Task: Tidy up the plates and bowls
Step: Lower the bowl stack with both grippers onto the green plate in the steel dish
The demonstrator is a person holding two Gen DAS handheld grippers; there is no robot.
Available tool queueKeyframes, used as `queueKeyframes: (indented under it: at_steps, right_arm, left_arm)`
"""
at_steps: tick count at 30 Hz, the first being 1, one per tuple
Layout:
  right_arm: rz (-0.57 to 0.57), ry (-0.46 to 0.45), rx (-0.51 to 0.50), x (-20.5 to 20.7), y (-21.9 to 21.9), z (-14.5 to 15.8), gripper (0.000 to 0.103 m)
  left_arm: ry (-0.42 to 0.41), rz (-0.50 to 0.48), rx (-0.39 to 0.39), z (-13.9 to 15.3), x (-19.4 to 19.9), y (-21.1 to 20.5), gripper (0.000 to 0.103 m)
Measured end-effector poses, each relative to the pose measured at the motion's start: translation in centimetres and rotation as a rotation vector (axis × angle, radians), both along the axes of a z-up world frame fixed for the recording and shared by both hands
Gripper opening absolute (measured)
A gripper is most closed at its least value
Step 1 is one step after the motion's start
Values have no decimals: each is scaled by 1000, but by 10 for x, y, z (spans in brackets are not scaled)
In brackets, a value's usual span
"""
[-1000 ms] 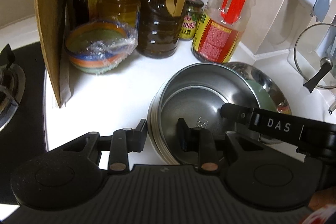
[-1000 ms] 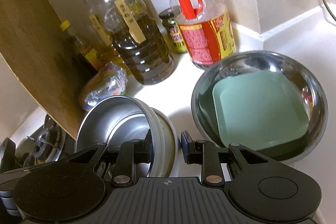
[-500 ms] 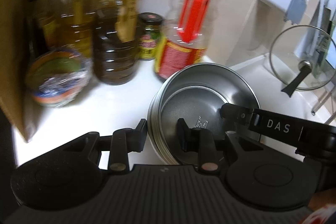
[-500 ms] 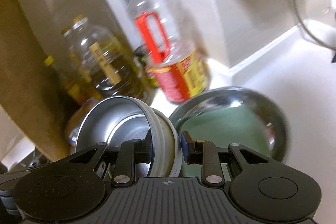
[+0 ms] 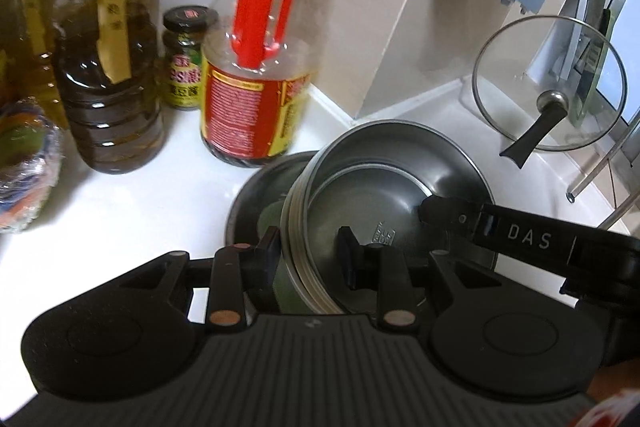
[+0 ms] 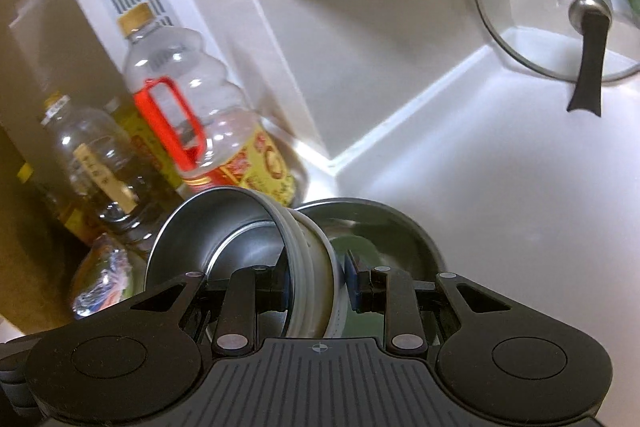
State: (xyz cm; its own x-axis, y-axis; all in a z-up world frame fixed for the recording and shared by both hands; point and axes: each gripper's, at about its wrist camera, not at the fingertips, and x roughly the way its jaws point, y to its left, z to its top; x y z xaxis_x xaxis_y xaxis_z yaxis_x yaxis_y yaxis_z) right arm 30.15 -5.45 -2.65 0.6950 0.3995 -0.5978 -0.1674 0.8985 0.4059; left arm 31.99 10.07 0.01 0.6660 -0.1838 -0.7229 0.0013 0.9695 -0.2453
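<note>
A nested stack of steel bowls (image 5: 384, 187) hangs tilted between both grippers. My left gripper (image 5: 308, 259) is shut on its near-left rim, one pad outside and one inside. My right gripper (image 6: 318, 283) is shut on the opposite rim of the same stack of steel bowls (image 6: 224, 239), and one of its fingers (image 5: 520, 239) reaches into the stack in the left wrist view. Under the stack sits a wide steel basin (image 5: 240, 203), also visible from the right wrist as the basin (image 6: 424, 239), with a green square plate (image 5: 272, 219) in it, mostly hidden.
On the white counter behind stand a red-handled bottle (image 5: 252, 87), a dark oil bottle (image 5: 108, 99) and a small jar (image 5: 184, 63). Film-wrapped coloured bowls (image 5: 24, 167) lie at the left. A glass lid (image 5: 548, 83) leans in the right corner.
Both grippers have carried the bowl stack to the right, from beside the wide basin to over it. The bottles and wrapped bowls have slid left in both views.
</note>
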Motion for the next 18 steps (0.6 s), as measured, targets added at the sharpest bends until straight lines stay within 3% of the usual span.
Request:
queueKeyframes:
  at_steps: [18]
  right_arm:
    - [10,103,-19,30,-6,-23,27]
  left_arm:
    - [97,26,-19,-24,23,-9,26]
